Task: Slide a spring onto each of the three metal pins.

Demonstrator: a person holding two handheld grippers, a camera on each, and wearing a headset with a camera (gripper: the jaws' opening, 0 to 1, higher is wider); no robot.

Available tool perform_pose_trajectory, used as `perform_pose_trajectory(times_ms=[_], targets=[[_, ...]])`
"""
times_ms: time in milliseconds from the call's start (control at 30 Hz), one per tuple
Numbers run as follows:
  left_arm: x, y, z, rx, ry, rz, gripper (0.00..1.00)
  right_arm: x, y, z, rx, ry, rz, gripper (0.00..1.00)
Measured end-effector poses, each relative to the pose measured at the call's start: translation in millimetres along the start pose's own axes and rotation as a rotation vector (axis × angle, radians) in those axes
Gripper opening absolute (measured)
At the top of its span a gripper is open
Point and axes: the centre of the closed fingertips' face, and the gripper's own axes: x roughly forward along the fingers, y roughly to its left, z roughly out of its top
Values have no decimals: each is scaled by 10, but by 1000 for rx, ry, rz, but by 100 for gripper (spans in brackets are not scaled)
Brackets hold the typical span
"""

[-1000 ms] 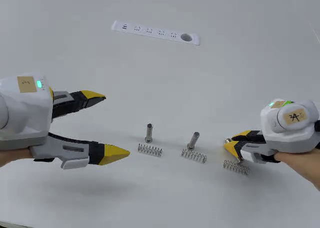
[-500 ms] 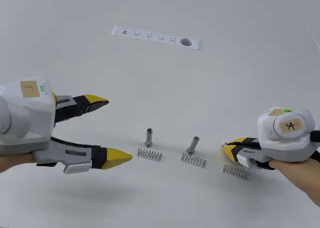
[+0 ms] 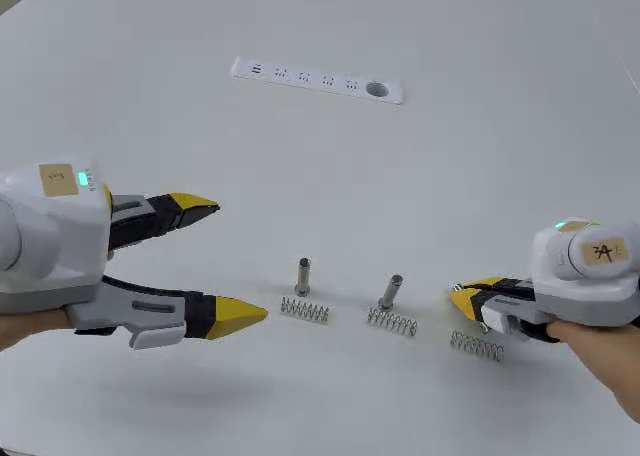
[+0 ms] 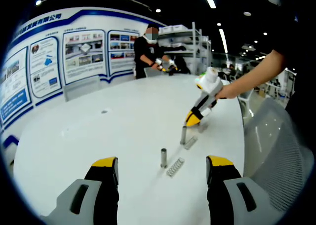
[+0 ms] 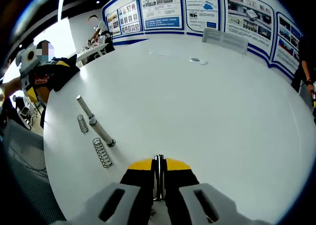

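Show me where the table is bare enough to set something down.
Widest bare patch: the table between the power strip and the two standing pins. Also bare between the open left claw and those pins. Crowded: the front row of pins, three springs and the right claw, shut on a third pin.

Two short grey metal pins stand on their flanged feet on the white bench (image 3: pixel 420 186). The left pin (image 3: pixel 303 274) is upright, and the middle pin (image 3: pixel 390 291) seems to lean a touch to the right. The third pin (image 5: pixel 158 178) is pinched between the closed jaws of the right tool (image 3: pixel 462 296), with only a sliver of metal showing. Three small coiled wire springs lie flat in a row, none on a pin. The left spring (image 3: pixel 305 310) lies just before the left pin, the middle spring (image 3: pixel 391 322) just before the middle pin, and the right spring (image 3: pixel 476 346) near the right tool's tip.
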Motion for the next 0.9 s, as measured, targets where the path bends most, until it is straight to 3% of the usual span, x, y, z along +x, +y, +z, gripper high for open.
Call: perform_pose_trajectory(times_ms=[300,900], targets=[[4,1,38,3,-3,0,74,-148,-29,94,-12,-81,-16,8],[-19,-64,66,11,1,-9,74,-261,-22,153,-53,-157,-14,8]])
